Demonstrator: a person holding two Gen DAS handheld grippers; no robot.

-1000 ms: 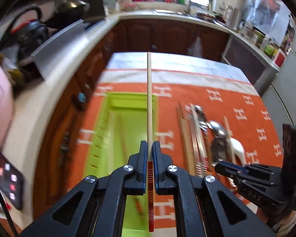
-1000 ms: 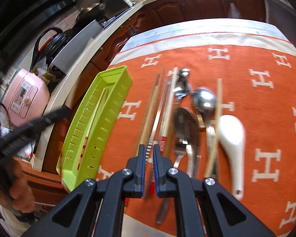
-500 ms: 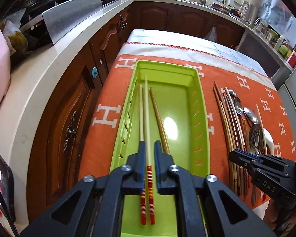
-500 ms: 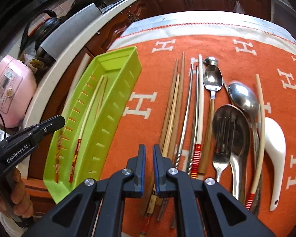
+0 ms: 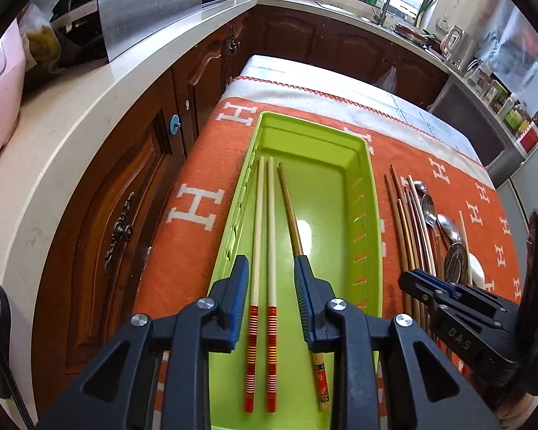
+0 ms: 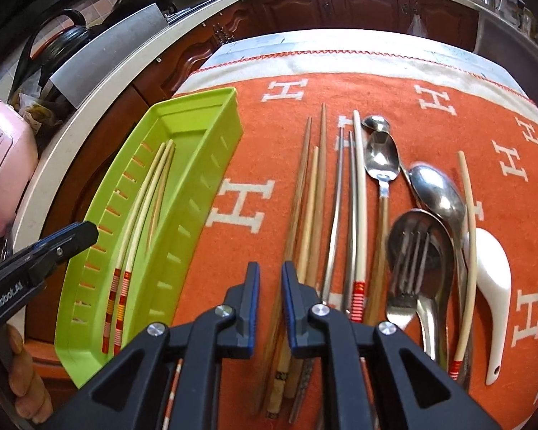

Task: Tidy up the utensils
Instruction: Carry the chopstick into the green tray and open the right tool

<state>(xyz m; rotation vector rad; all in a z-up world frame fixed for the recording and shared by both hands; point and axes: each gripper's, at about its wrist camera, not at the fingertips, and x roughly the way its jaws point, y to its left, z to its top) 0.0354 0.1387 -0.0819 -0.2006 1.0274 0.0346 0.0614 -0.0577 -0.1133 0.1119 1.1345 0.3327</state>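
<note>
A lime-green tray lies on the orange cloth and holds two cream chopsticks with red-striped ends and one brown chopstick. My left gripper hovers low over the tray with its jaws opening. The cream pair lies between the jaws, touched by neither pad. My right gripper is over the near ends of the wooden chopsticks on the cloth. Its jaws are opening a little, with nothing pressed between them. Metal chopsticks, steel spoons, a fork and a white ceramic spoon lie further right.
The orange cloth covers a table beside a pale kitchen counter with dark wood cabinets. A pink appliance sits on that counter. A hand holds the left gripper at the tray's near corner.
The left gripper came down from holding a cream chopstick raised over the tray. That chopstick now lies beside its twin and the jaws have spread. The right gripper closed in on the wooden chopsticks.
</note>
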